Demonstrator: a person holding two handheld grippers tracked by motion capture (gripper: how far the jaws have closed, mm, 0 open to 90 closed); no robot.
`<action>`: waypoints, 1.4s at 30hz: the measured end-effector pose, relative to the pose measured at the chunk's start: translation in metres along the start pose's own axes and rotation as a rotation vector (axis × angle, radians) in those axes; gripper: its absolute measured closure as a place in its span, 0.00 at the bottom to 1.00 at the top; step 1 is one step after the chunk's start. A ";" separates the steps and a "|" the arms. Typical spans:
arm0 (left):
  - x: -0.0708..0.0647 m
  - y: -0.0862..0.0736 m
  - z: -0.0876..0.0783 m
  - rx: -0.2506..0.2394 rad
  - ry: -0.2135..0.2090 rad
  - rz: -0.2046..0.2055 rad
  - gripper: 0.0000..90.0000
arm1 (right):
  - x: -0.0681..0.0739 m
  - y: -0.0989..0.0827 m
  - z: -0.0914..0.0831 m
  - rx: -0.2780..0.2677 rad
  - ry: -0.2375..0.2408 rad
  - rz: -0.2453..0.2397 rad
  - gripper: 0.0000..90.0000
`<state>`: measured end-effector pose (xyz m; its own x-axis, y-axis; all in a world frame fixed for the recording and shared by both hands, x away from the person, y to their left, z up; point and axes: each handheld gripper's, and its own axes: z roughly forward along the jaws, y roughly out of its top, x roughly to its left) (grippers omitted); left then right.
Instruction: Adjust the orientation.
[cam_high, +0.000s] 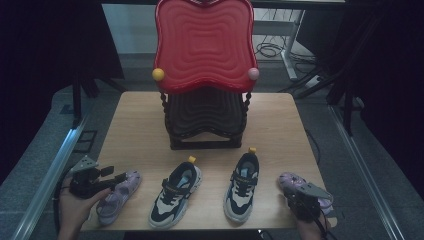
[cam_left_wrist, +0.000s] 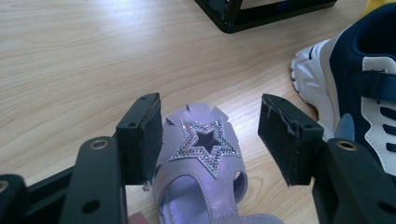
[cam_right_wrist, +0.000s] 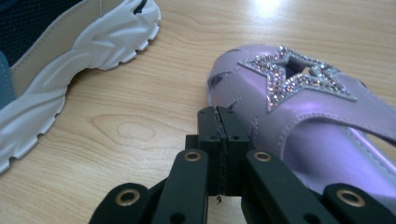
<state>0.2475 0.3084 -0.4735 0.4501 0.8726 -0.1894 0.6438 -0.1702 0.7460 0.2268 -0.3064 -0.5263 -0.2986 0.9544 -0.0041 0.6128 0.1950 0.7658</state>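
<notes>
- Sandals: the left purple sandal (cam_left_wrist: 201, 168) lies on the table (cam_high: 140, 125) between the left gripper's (cam_left_wrist: 210, 135) spread jaws, not pinched.
- Right gripper's (cam_right_wrist: 219, 122) jaws pressed together, empty, beside the right purple sandal (cam_right_wrist: 299, 107).
- Rack (cam_high: 205, 120) bare; nothing moved yet.

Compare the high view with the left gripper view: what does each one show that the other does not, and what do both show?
High view: the red wavy-topped shoe rack, the second navy-and-white sneaker and the right gripper beside the other purple sandal.

Left gripper view: the glittery silver star on the purple sandal, between the left gripper's open jaws.

Both: the wooden table, that sandal, and the neighbouring navy-and-white sneaker.
</notes>
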 end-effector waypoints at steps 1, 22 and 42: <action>0.000 0.000 0.000 0.000 0.000 0.000 0.44 | 0.000 0.001 0.001 0.001 -0.002 -0.002 1.00; 0.001 -0.002 -0.004 -0.004 0.004 -0.004 0.44 | 0.007 0.009 0.001 -0.033 0.009 0.000 0.98; -0.005 0.003 -0.016 -0.040 -0.002 -0.006 0.44 | -0.018 0.016 -0.025 -0.168 0.151 0.074 0.96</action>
<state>0.2369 0.3112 -0.4601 0.4480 0.8725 -0.1951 0.6208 -0.1466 0.7701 0.2238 -0.3263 -0.4977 -0.3713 0.9175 0.1423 0.5107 0.0738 0.8566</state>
